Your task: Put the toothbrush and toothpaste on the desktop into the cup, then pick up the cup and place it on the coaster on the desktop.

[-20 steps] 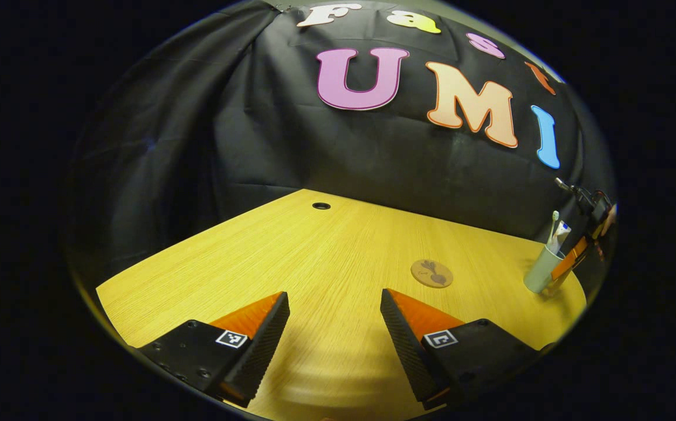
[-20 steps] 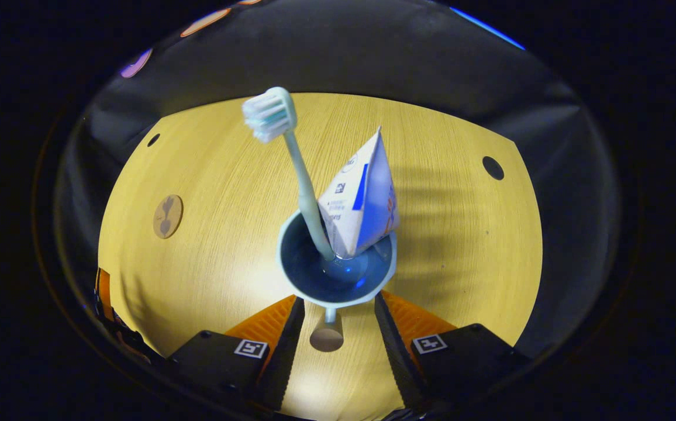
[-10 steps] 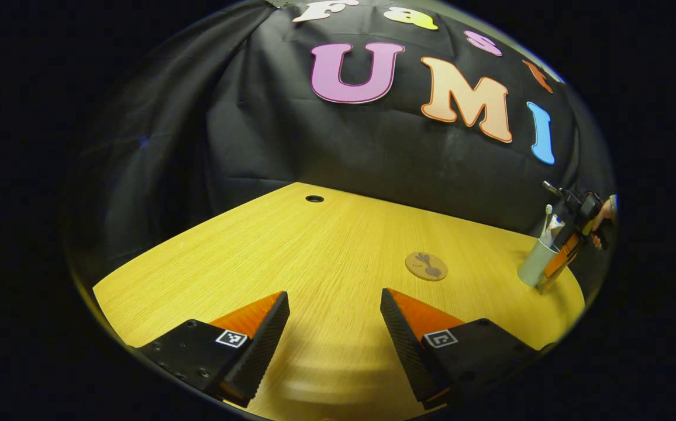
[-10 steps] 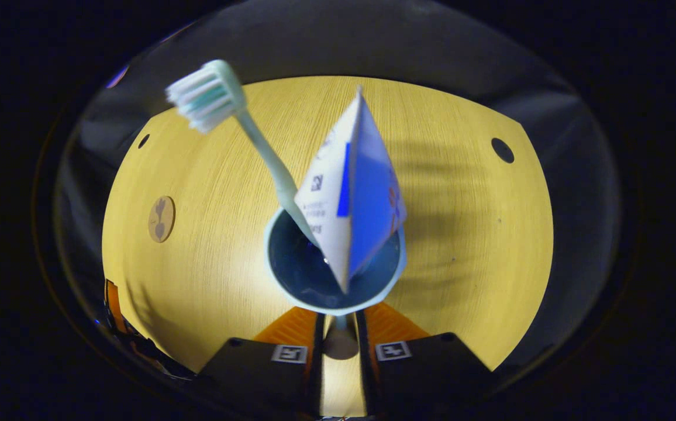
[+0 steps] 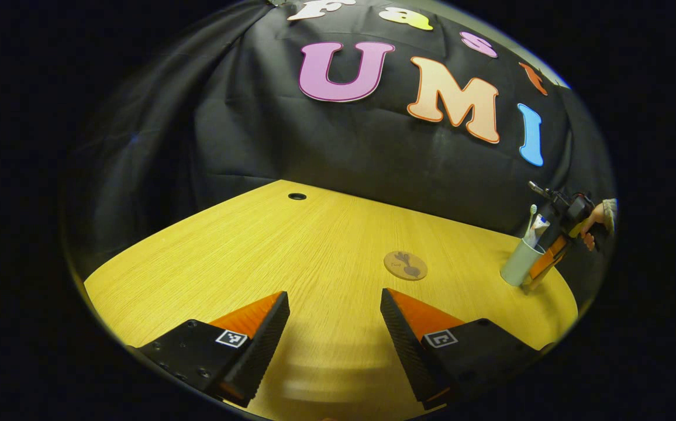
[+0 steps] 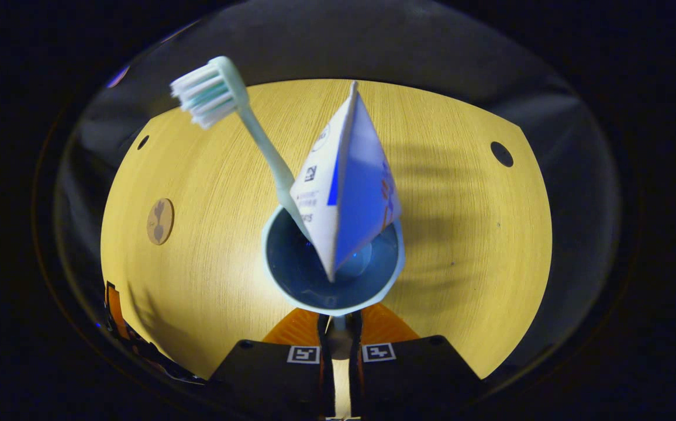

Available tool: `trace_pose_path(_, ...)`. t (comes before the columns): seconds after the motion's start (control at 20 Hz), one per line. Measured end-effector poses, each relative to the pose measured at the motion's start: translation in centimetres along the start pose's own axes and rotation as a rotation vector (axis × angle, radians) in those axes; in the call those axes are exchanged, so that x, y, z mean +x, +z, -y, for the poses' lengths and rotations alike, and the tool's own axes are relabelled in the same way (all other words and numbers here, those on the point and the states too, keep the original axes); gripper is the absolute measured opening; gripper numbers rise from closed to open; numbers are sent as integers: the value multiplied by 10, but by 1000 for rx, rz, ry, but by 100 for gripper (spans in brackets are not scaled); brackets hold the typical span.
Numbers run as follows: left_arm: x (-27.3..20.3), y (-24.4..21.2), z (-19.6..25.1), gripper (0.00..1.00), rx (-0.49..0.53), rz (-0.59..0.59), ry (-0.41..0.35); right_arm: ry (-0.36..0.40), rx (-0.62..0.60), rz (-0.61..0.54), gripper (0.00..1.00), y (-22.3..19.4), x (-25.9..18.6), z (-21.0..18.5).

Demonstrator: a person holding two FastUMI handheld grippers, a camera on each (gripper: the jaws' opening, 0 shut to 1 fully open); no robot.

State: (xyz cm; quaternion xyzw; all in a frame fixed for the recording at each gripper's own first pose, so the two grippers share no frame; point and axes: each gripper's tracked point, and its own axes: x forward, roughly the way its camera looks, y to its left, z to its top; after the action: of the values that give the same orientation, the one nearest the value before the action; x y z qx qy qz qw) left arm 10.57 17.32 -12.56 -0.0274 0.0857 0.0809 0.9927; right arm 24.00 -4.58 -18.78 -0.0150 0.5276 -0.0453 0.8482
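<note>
A pale blue-green cup [image 6: 291, 292] stands in front of my right gripper [image 6: 338, 318], which is shut on the cup's small handle. A mint toothbrush [image 6: 262, 152] leans out of the cup to the left, bristles up. Beside it a white and blue toothpaste tube [image 6: 349, 193] stands in the cup. The round brown coaster [image 6: 160, 221] lies far to the left on the table. In the left gripper view the cup [image 5: 519, 270] sits at the far right with the right gripper [image 5: 541, 264] and a hand [image 5: 592, 219] behind it. The coaster [image 5: 405, 265] lies between us. My left gripper [image 5: 335, 301] hangs open over the table.
The yellow wooden table [image 5: 256, 251] ends at the black cloth wall. Its top has a cable hole [image 5: 297, 196] at the back left and another cable hole [image 6: 502, 154] at the back right.
The right gripper's fingers have come together on the cup's handle, and the cup with its contents now stands closer to that camera. The left gripper view has swung slightly right.
</note>
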Motion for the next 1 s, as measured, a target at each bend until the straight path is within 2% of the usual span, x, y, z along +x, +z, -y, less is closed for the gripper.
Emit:
trace_pose_path(0.3,-11,-2,-5,93,3,-7,16,70,-52,8,12,0,1,-3)
trace_pose_path(0.5,-12,-3,-11,93,6,-17,28,106,-130,12,12,11,-4,-6)
trace_pose_path(0.55,-12,-3,-12,93,3,-18,26,114,-148,11,7,15,-7,-8)
trace_pose_path(0.6,-14,-5,-13,93,1,-17,25,123,-169,10,12,18,-10,-8)
trace_pose_path(0.65,-15,-4,-13,96,2,-18,24,128,-191,11,12,22,-12,-9)
trace_pose_path(0.7,-16,-5,-15,93,3,-17,23,135,-215,11,12,26,-14,-11)
trace_pose_path(1.0,-20,-8,-27,93,0,-19,30,179,-302,12,12,40,-19,-24)
